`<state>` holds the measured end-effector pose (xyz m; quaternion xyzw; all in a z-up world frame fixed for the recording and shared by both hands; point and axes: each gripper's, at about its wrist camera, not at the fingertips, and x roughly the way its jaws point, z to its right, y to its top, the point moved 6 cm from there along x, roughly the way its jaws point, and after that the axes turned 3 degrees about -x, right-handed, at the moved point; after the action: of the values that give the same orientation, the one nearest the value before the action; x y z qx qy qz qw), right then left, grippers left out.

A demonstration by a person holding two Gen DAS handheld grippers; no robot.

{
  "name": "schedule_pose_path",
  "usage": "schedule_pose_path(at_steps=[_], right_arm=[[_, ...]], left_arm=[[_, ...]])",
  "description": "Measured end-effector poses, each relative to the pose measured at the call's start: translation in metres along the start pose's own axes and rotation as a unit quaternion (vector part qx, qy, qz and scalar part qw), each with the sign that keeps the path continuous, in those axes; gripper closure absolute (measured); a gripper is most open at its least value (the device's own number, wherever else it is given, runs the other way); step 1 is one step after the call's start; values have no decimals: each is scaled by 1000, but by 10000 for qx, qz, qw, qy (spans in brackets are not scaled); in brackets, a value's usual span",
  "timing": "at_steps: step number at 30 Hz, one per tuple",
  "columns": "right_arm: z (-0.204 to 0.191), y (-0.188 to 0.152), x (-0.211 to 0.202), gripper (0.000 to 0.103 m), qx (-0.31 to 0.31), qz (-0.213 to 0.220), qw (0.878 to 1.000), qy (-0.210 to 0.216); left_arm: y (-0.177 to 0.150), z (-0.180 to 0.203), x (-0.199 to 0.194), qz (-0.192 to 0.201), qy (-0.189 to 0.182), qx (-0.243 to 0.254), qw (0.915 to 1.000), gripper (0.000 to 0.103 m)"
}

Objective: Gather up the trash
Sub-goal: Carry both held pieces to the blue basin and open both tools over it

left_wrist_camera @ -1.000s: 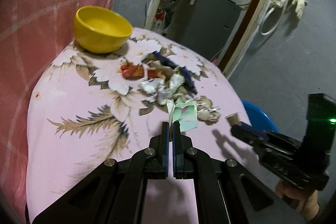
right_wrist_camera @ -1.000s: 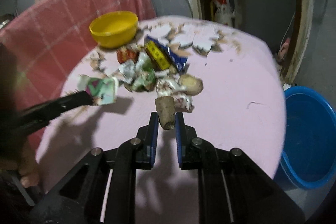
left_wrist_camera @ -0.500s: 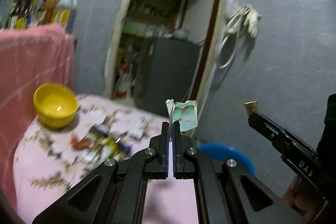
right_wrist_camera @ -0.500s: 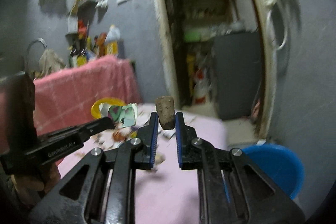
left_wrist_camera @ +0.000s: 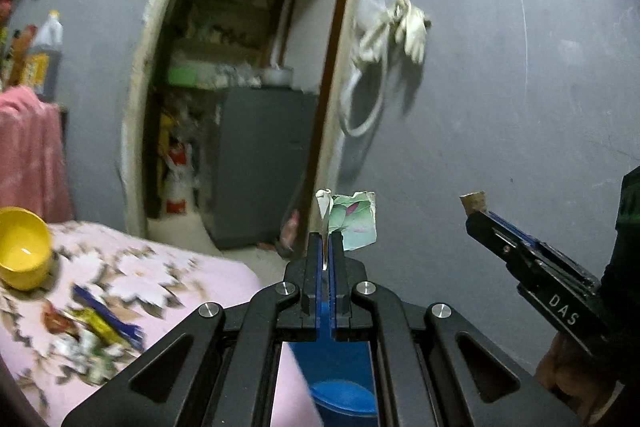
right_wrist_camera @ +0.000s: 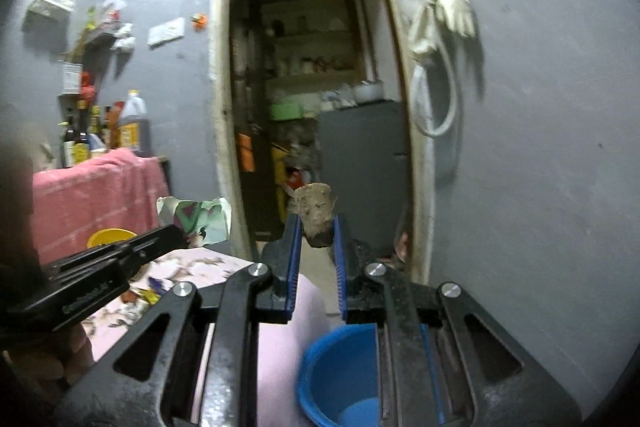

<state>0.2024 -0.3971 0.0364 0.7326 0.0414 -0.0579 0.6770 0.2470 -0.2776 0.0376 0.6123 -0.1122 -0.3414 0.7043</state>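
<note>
Both tools loaded, both lifted off the counter (left_wrist_camera: 224, 291). My left tool (left_wrist_camera: 327, 247) is clamped flat on a paper scrap (left_wrist_camera: 354, 223), which stands up from the tips at frame centre in the left view; in the right view the same scrap shows at centre left, sticking out of the left tool's tips. My right tool (right_wrist_camera: 316, 227) stands at a middling gap with its pads pressed on a cork-like stub (right_wrist_camera: 314, 215), long axis roughly upright, top end clear above the pads. Target as I read it: the blue bucket (right_wrist_camera: 340, 375) on the floor. In the right view it sits at lower centre, directly below and slightly ahead of the right tool; in the left view only a sliver of it shows at bottom centre, behind the tool body and just beside the counter edge. Judgement: the right tool looks closer to being over the bucket mouth, so the stub should go first; the left needs more travel toward the right of its frame. Both tools point nearly level, so I expect to tip them down before letting go. Remaining litter (left_wrist_camera: 96, 331) lies on the counter at lower left, beside a yellow bowl (left_wrist_camera: 24, 251).
</note>
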Motion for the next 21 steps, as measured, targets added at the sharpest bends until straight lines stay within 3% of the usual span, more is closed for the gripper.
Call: schedule_pose_path(at_steps=[11,17,21], right_arm=[[61,-69,29,45,608,-1000,9920,-469],[82,-102,47,44,933,-1547,9818,-591],[88,-120,56,44,1079,-1797,9757,-636]], left_arm=[[-52,16,77,-1290,-41,-108,9916,102],[-90,12,112,-2130,-33,-321,9765,101],[-109,9,129,-2554,-28,-319,9663,93]])
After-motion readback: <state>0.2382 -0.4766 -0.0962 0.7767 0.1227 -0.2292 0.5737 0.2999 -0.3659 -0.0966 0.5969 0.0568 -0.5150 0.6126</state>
